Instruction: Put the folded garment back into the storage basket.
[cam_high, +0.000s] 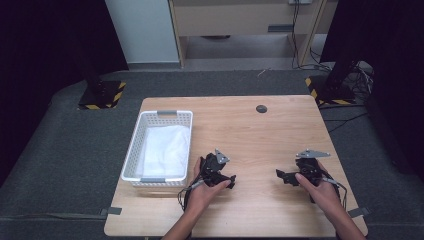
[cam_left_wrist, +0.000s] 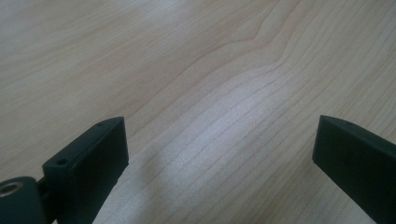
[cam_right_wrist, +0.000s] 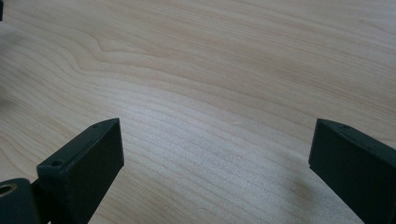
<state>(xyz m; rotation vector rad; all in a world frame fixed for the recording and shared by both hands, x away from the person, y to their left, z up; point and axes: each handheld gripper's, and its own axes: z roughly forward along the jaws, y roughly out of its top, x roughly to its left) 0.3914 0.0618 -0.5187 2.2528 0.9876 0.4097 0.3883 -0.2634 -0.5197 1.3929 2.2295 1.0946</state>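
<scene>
So both grippers are parked low over the wooden surface (cam_high: 260, 135) with nothing in them; the left gripper (cam_left_wrist: 219, 144) has its fingers spread wide over bare wood grain, and the right gripper (cam_right_wrist: 215, 144) is the same, wide and empty; the nearest thing to work with is the white cloth (cam_high: 165, 150) lying folded inside the white basket (cam_high: 131, 150), which sits just beyond and to the outer side of the left fingers, well apart from the right ones; my guess is the cloth is light, soft and floppy, so it will sag and unfold once lifted; better to pinch a folded edge or bunch up a corner than stab at the flat middle, where the fingers might just skate over it; the basket walls are the catch here, since they box the cloth in and the slotted plastic looks light enough to slide or tip if bumped; between the two sets of fingers and ahead of them there is plenty of open wood; the small dark disc (cam_high: 261, 108) sits far ahead, out of the way.
</scene>
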